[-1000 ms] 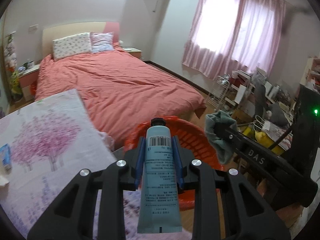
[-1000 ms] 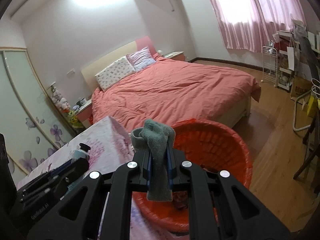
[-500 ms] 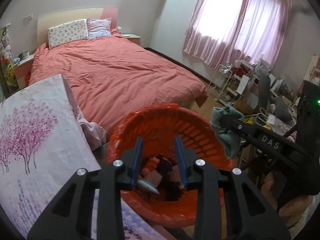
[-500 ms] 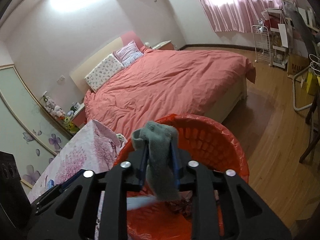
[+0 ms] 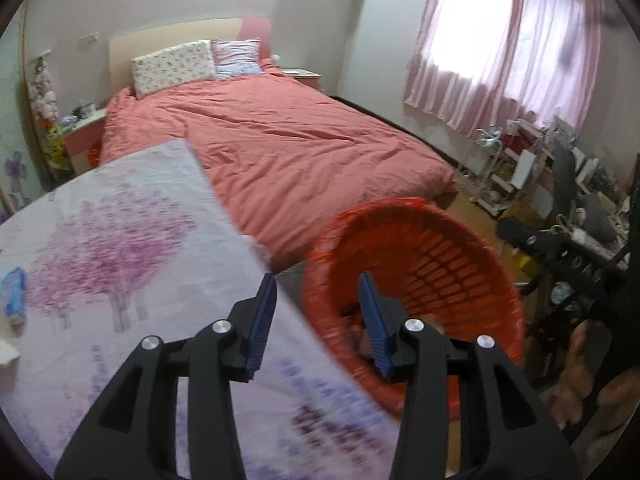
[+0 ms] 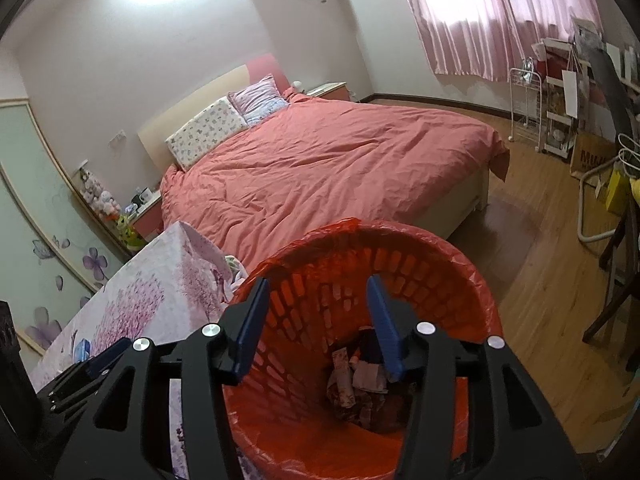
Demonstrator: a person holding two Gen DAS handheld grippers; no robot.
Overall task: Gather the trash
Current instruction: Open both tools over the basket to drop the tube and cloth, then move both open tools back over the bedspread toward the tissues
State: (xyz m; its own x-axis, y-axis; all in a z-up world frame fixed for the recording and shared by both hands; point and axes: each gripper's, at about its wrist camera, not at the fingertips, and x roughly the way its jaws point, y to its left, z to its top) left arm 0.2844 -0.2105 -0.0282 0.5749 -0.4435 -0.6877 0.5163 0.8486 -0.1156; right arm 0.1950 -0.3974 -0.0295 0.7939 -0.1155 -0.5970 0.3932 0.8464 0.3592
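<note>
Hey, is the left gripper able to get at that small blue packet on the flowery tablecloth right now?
Probably yes. The left gripper is open and empty, and the blue packet lies uncovered on the tablecloth, nothing between them.

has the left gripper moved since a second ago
Yes. The left gripper, jaws just opening and empty, has swung left: the bin sits right of it, over the tablecloth edge.

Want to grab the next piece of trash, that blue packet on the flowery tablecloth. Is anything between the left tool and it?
Nothing visible. The left tool is open and empty above the tablecloth; only bare cloth lies between it and the blue packet near the left edge.
</note>
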